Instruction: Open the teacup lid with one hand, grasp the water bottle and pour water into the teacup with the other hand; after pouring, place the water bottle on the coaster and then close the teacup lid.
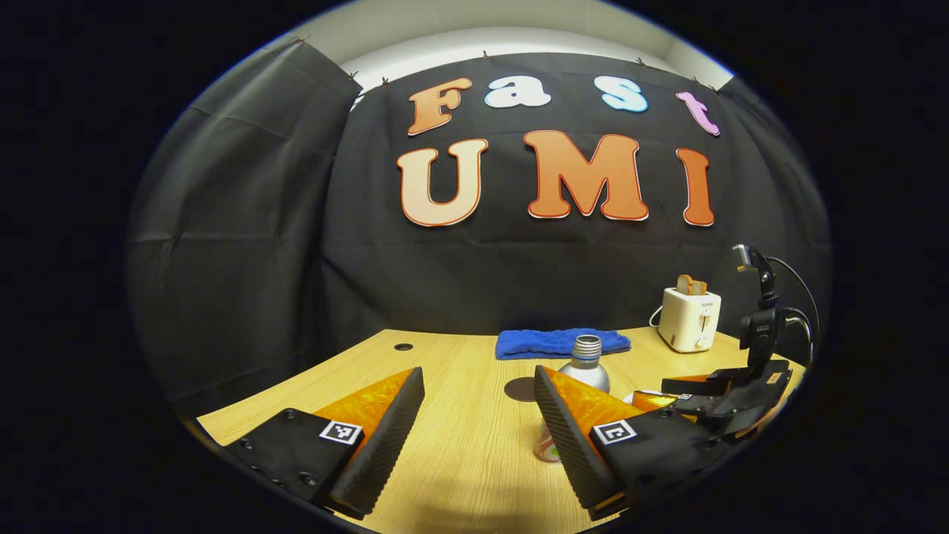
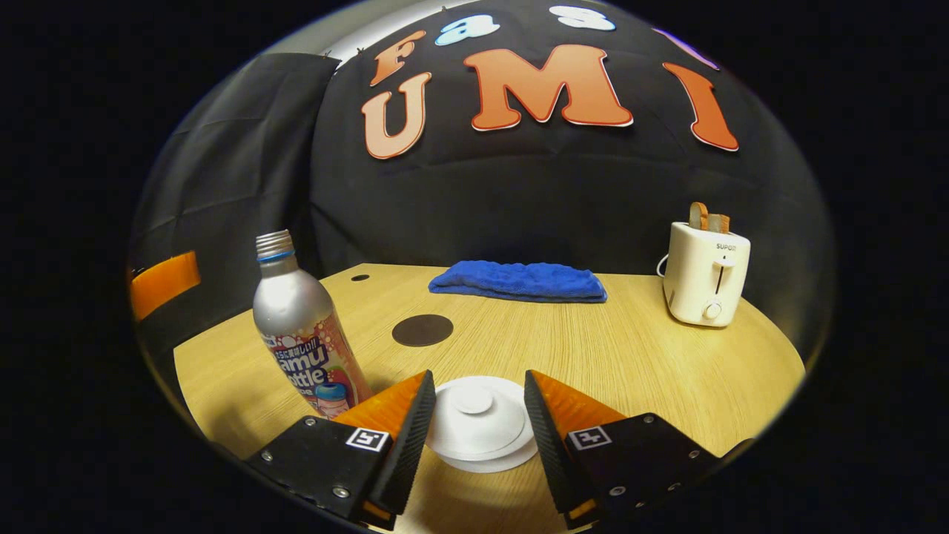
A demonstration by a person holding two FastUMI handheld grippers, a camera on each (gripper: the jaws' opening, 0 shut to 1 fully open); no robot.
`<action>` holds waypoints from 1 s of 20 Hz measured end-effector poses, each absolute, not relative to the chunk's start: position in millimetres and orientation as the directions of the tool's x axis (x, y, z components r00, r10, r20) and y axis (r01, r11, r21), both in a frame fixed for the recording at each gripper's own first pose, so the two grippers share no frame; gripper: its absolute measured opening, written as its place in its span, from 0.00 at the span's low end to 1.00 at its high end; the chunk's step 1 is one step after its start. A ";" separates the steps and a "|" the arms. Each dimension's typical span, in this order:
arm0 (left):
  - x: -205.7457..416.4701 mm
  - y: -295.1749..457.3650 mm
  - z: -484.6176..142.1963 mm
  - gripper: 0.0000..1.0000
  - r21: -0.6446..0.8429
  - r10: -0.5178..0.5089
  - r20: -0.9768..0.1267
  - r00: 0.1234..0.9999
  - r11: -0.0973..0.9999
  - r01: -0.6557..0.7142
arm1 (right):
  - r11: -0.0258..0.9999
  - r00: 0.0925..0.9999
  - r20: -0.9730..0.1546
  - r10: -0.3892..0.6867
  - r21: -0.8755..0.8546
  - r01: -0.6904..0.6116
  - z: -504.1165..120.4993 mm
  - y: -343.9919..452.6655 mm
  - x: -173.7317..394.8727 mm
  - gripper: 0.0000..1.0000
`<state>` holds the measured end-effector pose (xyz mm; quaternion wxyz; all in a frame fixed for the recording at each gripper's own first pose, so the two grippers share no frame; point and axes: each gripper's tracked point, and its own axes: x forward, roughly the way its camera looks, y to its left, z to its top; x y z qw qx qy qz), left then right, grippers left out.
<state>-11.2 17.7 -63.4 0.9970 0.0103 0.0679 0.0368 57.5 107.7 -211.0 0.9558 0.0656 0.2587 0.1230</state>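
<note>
The silver water bottle (image 1: 587, 365) stands uncapped on the table, just beyond my left gripper's right finger; my left gripper (image 1: 478, 378) is open and holds nothing. In the right gripper view the bottle (image 2: 300, 326) stands at the left. The white teacup lid (image 2: 478, 423) with its round knob rests on the cup between the fingers of my right gripper (image 2: 478, 380), which is open and straddles it. The dark round coaster (image 2: 422, 330) lies flat behind the lid, and the coaster (image 1: 519, 389) sits left of the bottle in the left gripper view. My right gripper (image 1: 700, 397) appears low at the right there.
A folded blue towel (image 2: 519, 282) lies at the back of the wooden table (image 2: 630, 356). A white toaster (image 2: 704, 274) with bread in it stands at the back right. A small cable hole (image 1: 403, 346) is near the far left edge.
</note>
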 end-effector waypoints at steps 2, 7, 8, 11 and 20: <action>-11.3 17.0 -64.9 0.97 0.026 0.078 -0.136 0.988 0.997 -0.075 | 0.957 0.832 -0.478 0.281 0.203 -0.207 -210.8 109.6 57.6 0.65; -11.0 13.6 -70.9 0.98 0.028 0.069 -0.147 0.987 0.997 -0.066 | 0.957 0.836 -0.467 0.287 0.177 -0.229 -206.5 111.0 60.1 0.39; -11.0 12.8 -71.0 0.98 0.027 0.067 -0.148 0.987 0.998 -0.064 | 0.958 0.836 -0.468 0.286 0.170 -0.233 -206.5 111.7 60.4 0.36; -10.0 10.7 -73.7 1.00 0.028 0.060 -0.152 0.987 0.998 -0.056 | 0.960 0.837 -0.470 0.280 0.156 -0.234 -206.5 110.5 61.9 0.26; -3.9 -19.1 -103.0 0.97 -0.021 -0.030 -0.220 0.975 0.999 0.026 | 0.956 0.863 -0.426 0.269 0.226 -0.187 -181.0 94.4 62.3 0.22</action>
